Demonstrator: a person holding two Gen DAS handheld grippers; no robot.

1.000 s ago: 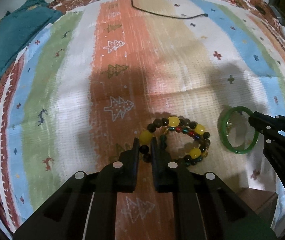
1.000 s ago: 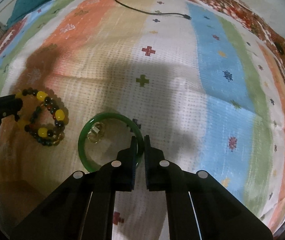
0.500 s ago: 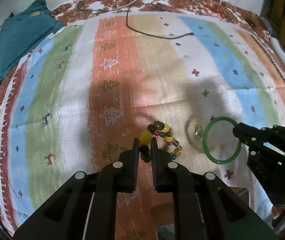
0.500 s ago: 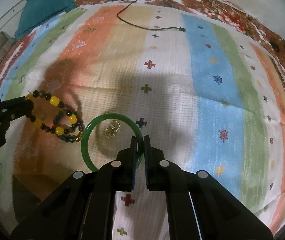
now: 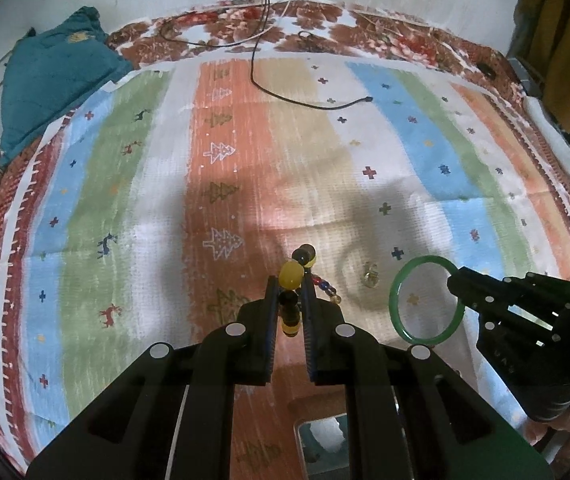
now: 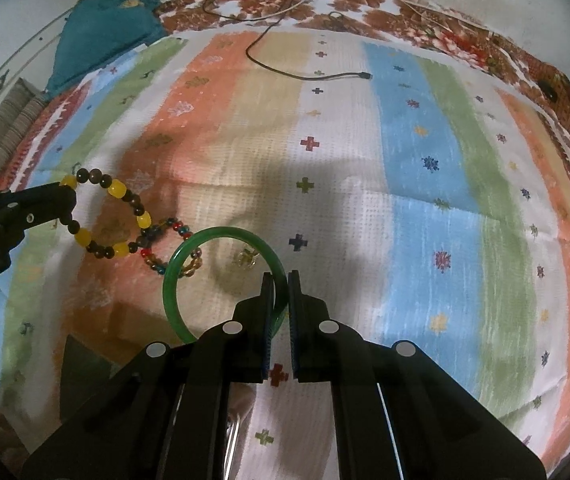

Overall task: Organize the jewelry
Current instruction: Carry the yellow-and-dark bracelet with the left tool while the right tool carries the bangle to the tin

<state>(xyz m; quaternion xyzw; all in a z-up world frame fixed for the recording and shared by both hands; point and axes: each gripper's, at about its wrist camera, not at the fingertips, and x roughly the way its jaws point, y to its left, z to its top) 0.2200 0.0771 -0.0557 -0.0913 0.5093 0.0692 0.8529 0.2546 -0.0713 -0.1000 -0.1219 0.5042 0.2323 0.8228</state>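
A: What does the left gripper (image 5: pixel 289 292) carry?

B: Its jaws are clamped on a beaded bracelet (image 6: pixel 109 220) of yellow and dark brown beads. In the left wrist view the beads sit pinched between the two fingers, one large yellow bead right at the tips. From the right wrist view the loop hangs off that gripper (image 6: pixel 67 196) above the striped cloth (image 6: pixel 425 200), and a smaller multicoloured bead strand (image 6: pixel 169 248) trails from its lower end.

A: And the right gripper (image 6: pixel 281 280)?

B: It is closed on the rim of a green bangle (image 6: pixel 177 276). The fingers grip the bangle's right side, and the ring extends out to the left of them. In the left wrist view the same bangle (image 5: pixel 401 320) is held at its right edge by the right gripper (image 5: pixel 455 284), clear of the cloth (image 5: pixel 125 200).

A: Is anything left lying down?

B: A small pale gold piece (image 6: pixel 248 258) rests on the cloth; seen through the bangle in the right wrist view, and between bracelet and bangle in the left wrist view (image 5: pixel 371 278). What it is exactly cannot be told.

A: What else is around?

B: A black cable (image 5: pixel 285 92) lies across the far stripes, and a teal cloth bundle (image 5: pixel 53 76) sits at the far left corner.
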